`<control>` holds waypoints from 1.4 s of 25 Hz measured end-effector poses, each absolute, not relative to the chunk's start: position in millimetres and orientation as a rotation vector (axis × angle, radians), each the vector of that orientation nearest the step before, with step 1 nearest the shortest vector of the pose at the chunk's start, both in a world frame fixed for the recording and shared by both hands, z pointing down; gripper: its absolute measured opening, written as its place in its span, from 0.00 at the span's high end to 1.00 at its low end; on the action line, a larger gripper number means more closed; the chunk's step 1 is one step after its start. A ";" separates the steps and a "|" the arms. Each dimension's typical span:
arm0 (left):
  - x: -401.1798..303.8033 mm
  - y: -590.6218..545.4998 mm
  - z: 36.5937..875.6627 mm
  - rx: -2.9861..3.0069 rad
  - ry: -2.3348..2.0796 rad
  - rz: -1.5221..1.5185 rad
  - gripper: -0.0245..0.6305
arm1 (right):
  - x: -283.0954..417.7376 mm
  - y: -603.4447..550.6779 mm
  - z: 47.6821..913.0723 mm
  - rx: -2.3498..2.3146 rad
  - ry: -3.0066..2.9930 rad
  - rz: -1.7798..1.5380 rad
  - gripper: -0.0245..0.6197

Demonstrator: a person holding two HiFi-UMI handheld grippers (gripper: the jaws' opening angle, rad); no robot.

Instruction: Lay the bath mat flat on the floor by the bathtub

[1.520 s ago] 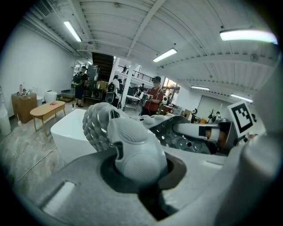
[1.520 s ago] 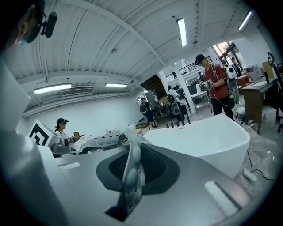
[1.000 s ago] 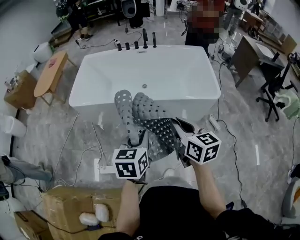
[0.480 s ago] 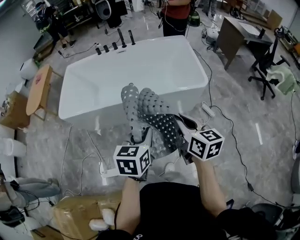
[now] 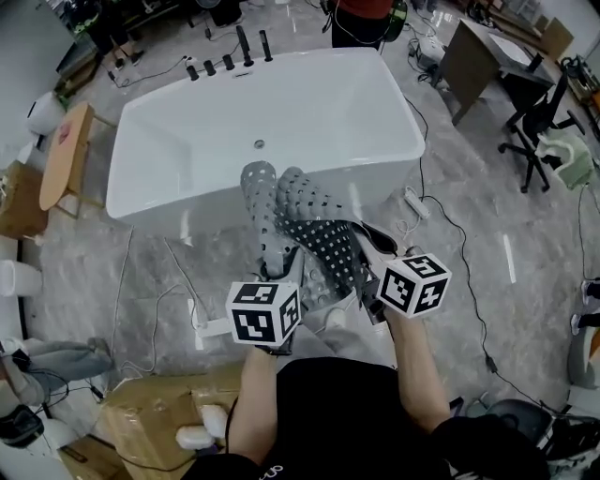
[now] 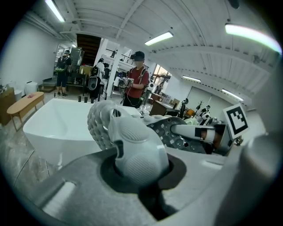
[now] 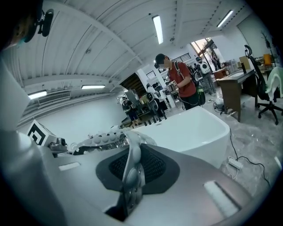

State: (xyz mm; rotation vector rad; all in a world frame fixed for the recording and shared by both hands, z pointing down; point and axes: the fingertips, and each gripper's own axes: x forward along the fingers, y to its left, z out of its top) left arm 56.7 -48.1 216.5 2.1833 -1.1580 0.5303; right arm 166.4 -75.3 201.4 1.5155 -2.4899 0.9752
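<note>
the grey marbled floor fills the head view, strewn with cables; the white bathtub stands on it ahead of the person, empty, with a row of dark taps at its far rim; a cardboard box sits at the lower left beside the person, a wooden bench stands left of the tub, and an office chair stands well apart at the right; a person in a red top stands just past the tub's far end.

the bath mat, grey and dotted with holes and suction cups, is off the floor; it is held up crumpled and folded between the two grippers, in front of the tub's near wall, with its upper folds rising across the near rim in the head view.

the left gripper has its fingers pinching a thick bunched fold of the mat; the right gripper has its fingers pressed onto a thin edge of the mat, which stands upright between them; the two grippers are near each other, the mat stretching from one to the other.

a white power strip lies on the floor by the tub's right corner.
</note>
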 end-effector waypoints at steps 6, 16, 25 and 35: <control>10.5 -69.1 238.4 2.115 -1.172 0.552 0.90 | 130.3 -94.3 219.3 1.473 -2.464 1.007 0.92; -76.0 -97.7 259.1 2.032 -1.178 0.575 0.90 | 39.8 -137.1 237.1 1.385 -2.438 1.074 0.92; -165.8 -114.8 284.6 1.976 -1.176 0.615 0.90 | -50.0 -159.8 263.3 1.358 -2.400 1.136 0.92; -189.1 -129.5 304.5 1.948 -1.114 0.639 0.90 | -81.2 -166.2 279.7 1.345 -2.339 1.191 0.92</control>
